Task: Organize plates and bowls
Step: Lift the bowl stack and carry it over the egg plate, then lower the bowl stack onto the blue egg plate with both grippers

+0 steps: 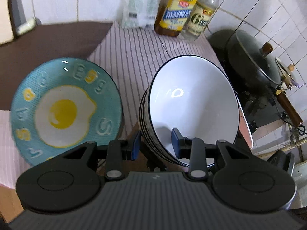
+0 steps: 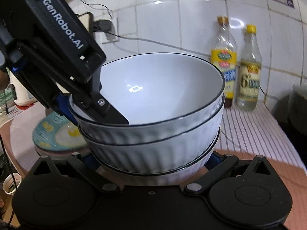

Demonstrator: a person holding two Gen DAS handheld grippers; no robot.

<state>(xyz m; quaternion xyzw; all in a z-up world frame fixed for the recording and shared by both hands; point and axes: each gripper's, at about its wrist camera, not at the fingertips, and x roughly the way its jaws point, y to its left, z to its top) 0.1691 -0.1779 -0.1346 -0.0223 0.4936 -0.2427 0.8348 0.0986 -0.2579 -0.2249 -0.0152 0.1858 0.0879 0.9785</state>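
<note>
A stack of white ribbed bowls with dark rims (image 1: pixel 193 103) (image 2: pixel 153 111) stands on the striped cloth. My left gripper (image 1: pixel 156 143) straddles the near rim of the stack, one blue pad inside the top bowl and one outside; its body also shows in the right wrist view (image 2: pixel 57 44). A teal plate with a fried-egg picture (image 1: pixel 65 109) (image 2: pixel 57 134) lies left of the stack. My right gripper (image 2: pixel 153 161) is wide open around the base of the bowl stack, its fingertips hidden behind the bowls.
Two yellow-capped bottles (image 1: pixel 176 9) (image 2: pixel 238 69) and a plastic packet (image 1: pixel 138 5) stand against the tiled wall. A dark lidded wok (image 1: pixel 253 61) sits on the stove at right. A white bottle (image 2: pixel 19 94) and a paper cup (image 2: pixel 11 184) are at left.
</note>
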